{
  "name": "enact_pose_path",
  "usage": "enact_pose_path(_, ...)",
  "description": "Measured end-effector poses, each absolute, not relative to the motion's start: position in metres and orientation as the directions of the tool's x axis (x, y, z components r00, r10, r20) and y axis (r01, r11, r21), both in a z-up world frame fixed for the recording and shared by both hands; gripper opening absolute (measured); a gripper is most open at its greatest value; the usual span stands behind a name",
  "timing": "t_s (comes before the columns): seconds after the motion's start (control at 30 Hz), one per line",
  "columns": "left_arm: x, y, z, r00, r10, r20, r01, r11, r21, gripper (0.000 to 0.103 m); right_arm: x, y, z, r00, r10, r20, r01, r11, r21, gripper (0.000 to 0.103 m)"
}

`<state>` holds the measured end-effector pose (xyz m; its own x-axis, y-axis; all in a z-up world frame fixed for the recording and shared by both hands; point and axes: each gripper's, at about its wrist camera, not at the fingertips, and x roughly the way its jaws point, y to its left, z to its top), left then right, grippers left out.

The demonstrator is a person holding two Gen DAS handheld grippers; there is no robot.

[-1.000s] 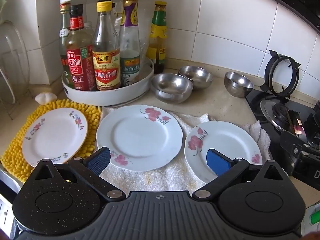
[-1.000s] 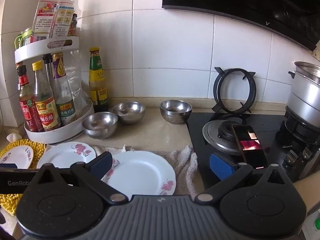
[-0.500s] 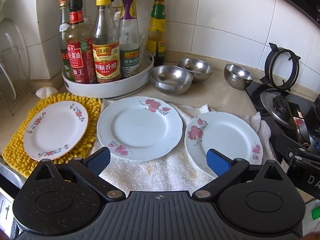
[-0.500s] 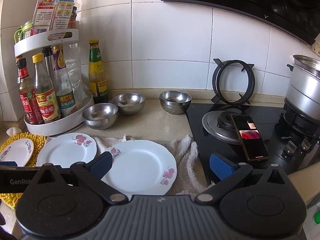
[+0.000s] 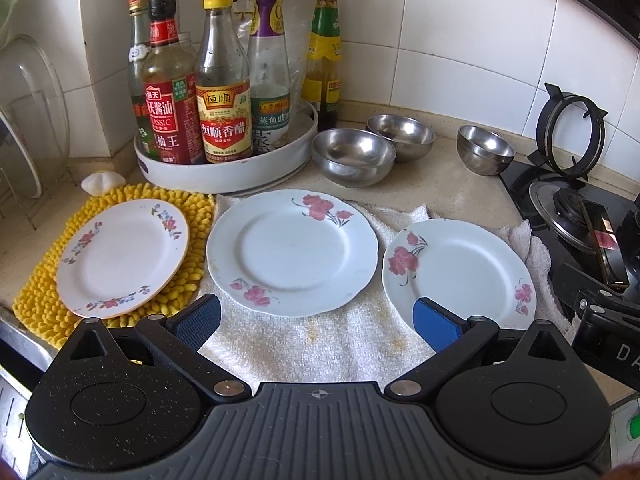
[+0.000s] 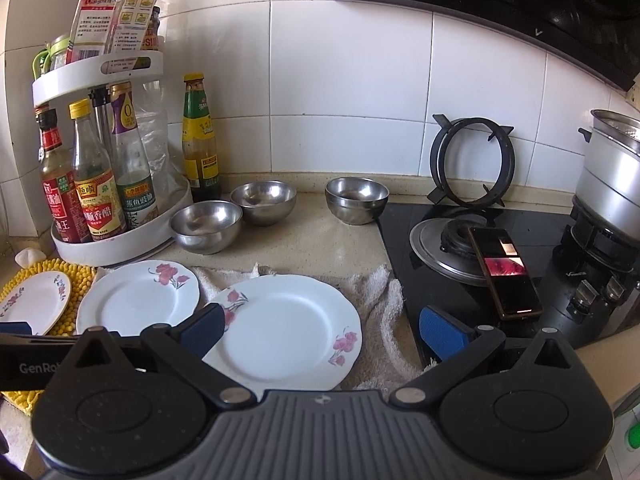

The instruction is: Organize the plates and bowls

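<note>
Three flowered white plates lie in a row: a small one (image 5: 120,256) on a yellow mat (image 5: 36,292), a middle one (image 5: 292,250) and a right one (image 5: 460,274) on a white towel (image 5: 320,344). Three steel bowls (image 5: 352,156) (image 5: 400,138) (image 5: 486,154) stand behind them. My left gripper (image 5: 316,322) is open and empty, above the towel in front of the middle plate. My right gripper (image 6: 322,330) is open and empty, above the right plate (image 6: 288,328); the middle plate (image 6: 136,300) and the bowls (image 6: 206,226) (image 6: 264,202) (image 6: 356,198) show there too.
A white turntable rack (image 5: 224,168) with several sauce bottles stands at the back left. A wire dish rack (image 5: 24,152) is at the far left. A black gas hob (image 6: 500,264) with a phone (image 6: 504,276) lies on the right, a steel pot (image 6: 612,180) beyond it.
Both grippers have drawn back and risen slightly, so the plates and bowls sit a little farther off. Both stay open. Nothing on the counter has moved.
</note>
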<state>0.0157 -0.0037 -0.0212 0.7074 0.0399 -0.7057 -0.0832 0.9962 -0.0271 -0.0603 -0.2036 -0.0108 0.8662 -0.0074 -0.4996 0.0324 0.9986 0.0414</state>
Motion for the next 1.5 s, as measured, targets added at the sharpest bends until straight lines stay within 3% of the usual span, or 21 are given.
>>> enact_pose_path(1.5,0.067,-0.019,-0.036,0.652,0.154,-0.743,-0.231,0.973,0.0,0.103,0.028,-0.217,-0.029,0.812,0.164,-0.56,-0.158,0.986,0.059,0.103)
